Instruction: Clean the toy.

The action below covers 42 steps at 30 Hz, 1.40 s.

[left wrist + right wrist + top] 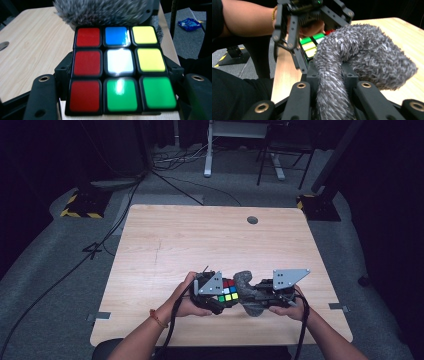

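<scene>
Black jaws of the left gripper [220, 295] rise at both lower corners of the left gripper view, and a puzzle cube [120, 68] sits clamped between them. The left gripper is closed on the cube, with the jaws pressing on its two opposite sides. The cube face turned to that camera shows a red column on one side, a blue, white and green column in the middle, and two yellow tiles over a green one on the other side.

In the high view, the cube [229, 291] is held just above the near edge of the worktop [200, 240], a little left of centre, between the two hands. The left hand [187, 300] wraps the left gripper from the left side.

The right gripper [260, 295] is closed on a grey fuzzy cloth [362, 60]. In the right gripper view, the cloth stands pinched between the jaws at the bottom and bends over to one side above them. The right hand [292, 306] holds this gripper at the right of the cube.

The cloth [248, 292] lies directly beside the cube and appears to touch the side that faces the right gripper. In the left gripper view, the grey fibres [105, 11] press along the far edge of the cube face. The two grippers point toward each other, close together.
</scene>
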### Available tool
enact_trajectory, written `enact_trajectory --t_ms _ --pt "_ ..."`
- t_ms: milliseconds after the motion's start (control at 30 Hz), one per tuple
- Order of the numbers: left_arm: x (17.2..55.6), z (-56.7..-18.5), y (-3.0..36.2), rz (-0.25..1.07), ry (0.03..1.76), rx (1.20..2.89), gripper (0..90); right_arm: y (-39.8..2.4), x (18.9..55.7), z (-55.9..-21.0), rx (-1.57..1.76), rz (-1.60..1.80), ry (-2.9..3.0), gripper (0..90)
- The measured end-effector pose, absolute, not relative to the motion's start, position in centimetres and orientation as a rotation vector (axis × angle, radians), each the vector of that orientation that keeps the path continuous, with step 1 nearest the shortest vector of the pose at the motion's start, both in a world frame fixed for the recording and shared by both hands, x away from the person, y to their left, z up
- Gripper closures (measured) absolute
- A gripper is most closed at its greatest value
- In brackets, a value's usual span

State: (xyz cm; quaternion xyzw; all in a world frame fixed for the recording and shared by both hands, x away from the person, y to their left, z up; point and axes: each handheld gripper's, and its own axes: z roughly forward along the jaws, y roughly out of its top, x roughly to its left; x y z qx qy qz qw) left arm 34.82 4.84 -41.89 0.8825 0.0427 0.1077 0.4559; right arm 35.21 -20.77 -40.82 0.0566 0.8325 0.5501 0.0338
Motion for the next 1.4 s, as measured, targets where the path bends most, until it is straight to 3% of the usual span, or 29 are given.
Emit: enact_trajectory --t_ms 200,633,833,1233,1400 --pt "34.7 -42.5 3.8 0.309 0.096 2.255 32.8 -19.6 34.4 -40.4 0.107 1.640 2.555 74.6" --pt "35.0 -41.5 5.5 0.306 0.148 2.180 33.1 -20.9 36.4 -42.7 0.300 1.516 2.688 74.7" --pt "34.5 -42.4 4.0 0.371 0.103 2.290 33.1 -19.8 35.2 -41.4 0.198 1.558 2.641 74.5" --pt "35.0 -41.6 5.2 0.319 0.130 2.198 33.1 -20.7 36.5 -42.6 0.316 1.520 2.668 74.4" --pt "34.8 -42.6 3.8 0.346 0.105 2.287 32.8 -19.4 35.0 -41.4 0.184 1.536 2.635 74.4"
